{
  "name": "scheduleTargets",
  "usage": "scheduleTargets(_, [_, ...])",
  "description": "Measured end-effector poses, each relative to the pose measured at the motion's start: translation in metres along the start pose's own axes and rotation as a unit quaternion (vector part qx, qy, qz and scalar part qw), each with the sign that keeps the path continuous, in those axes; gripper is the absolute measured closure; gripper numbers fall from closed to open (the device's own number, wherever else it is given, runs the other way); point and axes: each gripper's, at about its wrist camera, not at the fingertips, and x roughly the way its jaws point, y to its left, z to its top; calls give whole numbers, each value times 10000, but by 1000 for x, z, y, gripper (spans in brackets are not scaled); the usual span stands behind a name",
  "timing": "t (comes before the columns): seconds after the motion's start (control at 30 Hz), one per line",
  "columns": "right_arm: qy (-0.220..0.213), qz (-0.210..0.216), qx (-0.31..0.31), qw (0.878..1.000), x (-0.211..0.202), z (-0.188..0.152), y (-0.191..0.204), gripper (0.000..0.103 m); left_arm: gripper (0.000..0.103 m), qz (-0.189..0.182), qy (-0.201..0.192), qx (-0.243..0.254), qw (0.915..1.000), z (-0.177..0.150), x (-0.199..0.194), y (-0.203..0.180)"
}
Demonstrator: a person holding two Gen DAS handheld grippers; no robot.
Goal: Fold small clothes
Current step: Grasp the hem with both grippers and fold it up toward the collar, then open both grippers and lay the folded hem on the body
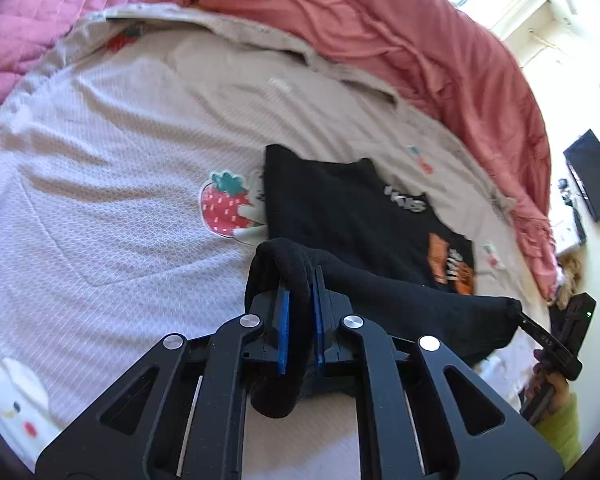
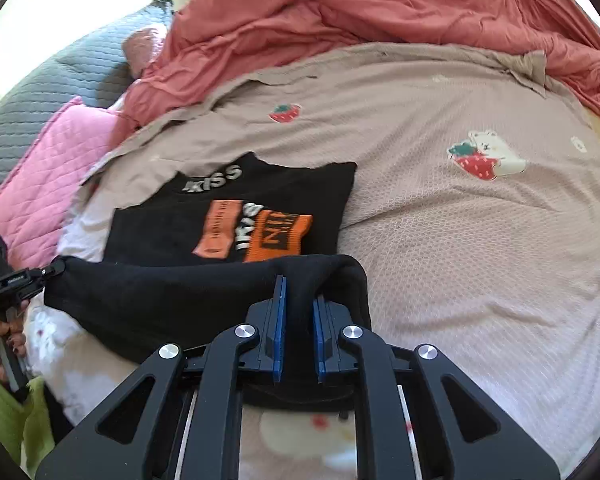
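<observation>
A black T-shirt with white letters and an orange print lies on the beige bed sheet. Its near edge is lifted into a taut band stretched between both grippers. My left gripper is shut on one end of that edge, with black cloth bunched between its blue pads. My right gripper is shut on the other end in the same way. Each shows in the other's view, pinching its corner: the right gripper, the left gripper. Both hold the edge just above the shirt's lower part.
The beige sheet carries strawberry and bear prints. A rumpled coral duvet is heaped along the far side. A pink quilted pillow and a grey one lie at the left. A hand in a green sleeve holds the left gripper.
</observation>
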Motion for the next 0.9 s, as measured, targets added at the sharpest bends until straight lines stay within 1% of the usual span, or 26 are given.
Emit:
scheduleTargets(0.1, [96,-215,158,9996,22,-3,-7,91,97,206,124,-20,9997,-1,19,8])
scheduleTargets(0.13, [115,-212,186,9995,26,-4,-9,89,96,244,145,-32,9996,-2,23,11])
scheduleTargets(0.17, [115,-251,193,9994,30,-6,-10,87,89,270,148,-76,9995,-3,26,15])
scheduleTargets(0.2, [86,-309,210,9993,31,-8,-12,79,81,286,149,-124,9994,-3,26,17])
scheduleTargets(0.23, [59,-313,253,9992,29,-8,-13,64,76,331,93,-178,9992,-4,23,21])
scheduleTargets(0.27, [6,-285,322,9991,25,-9,-16,58,68,342,23,-201,9992,-5,19,23])
scheduleTargets(0.3, [-93,-331,396,9986,19,-10,-19,48,66,339,-64,-197,9992,-6,13,23])
scheduleTargets(0.33, [-233,-440,427,9978,10,-12,-23,46,65,347,-165,-162,9991,-8,6,23])
scheduleTargets(0.4, [-403,-576,338,9970,-5,-14,-26,46,62,532,-387,21,9978,-14,-12,20])
scheduleTargets(0.43, [-475,-641,211,9966,-12,-16,-25,46,62,705,-542,222,9958,-21,-23,15])
scheduleTargets(0.47, [-571,-734,-49,9957,-20,-20,-20,44,61,780,-610,394,9943,-25,-28,10])
scheduleTargets(0.5, [-602,-788,-259,9947,-24,-22,-15,39,59,880,-669,604,9920,-31,-33,3])
scheduleTargets(0.53, [-641,-877,-649,9920,-28,-27,-5,37,58,1039,-733,899,9878,-40,-39,-6])
scheduleTargets(0.6, [-664,-910,-1229,9860,-32,-36,11,36,54,1213,-733,1317,9811,-55,-41,-18])
scheduleTargets(0.63, [-637,-942,-1602,9805,-31,-42,23,35,54,1305,-713,1539,9768,-62,-40,-24])
scheduleTargets(0.67, [-604,-972,-1884,9754,-29,-47,32,34,54,1360,-603,1850,9714,-70,-36,-32])
scheduleTargets(0.7, [-532,-997,-2270,9673,-23,-54,44,33,54,1445,-509,2133,9649,-76,-31,-40])
scheduleTargets(0.73, [-475,-1029,-2569,9598,-18,-60,53,33,54,1584,-490,2452,9552,-82,-26,-51])
scheduleTargets(0.77, [-413,-1081,-2831,9521,-12,-66,61,32,54,1624,-480,2688,9482,-87,-22,-58])
scheduleTargets(0.8, [-347,-1119,-2967,9478,-6,-70,65,32,51,1648,-470,2915,9411,-90,-18,-66])
scheduleTargets(0.83, [-233,-1225,-3161,9405,3,-75,71,32,49,1725,-476,3138,9325,-94,-12,-74])
scheduleTargets(0.9, [-77,-1412,-3390,9301,17,-82,78,32,47,1807,-436,3330,9244,-95,-3,-82])
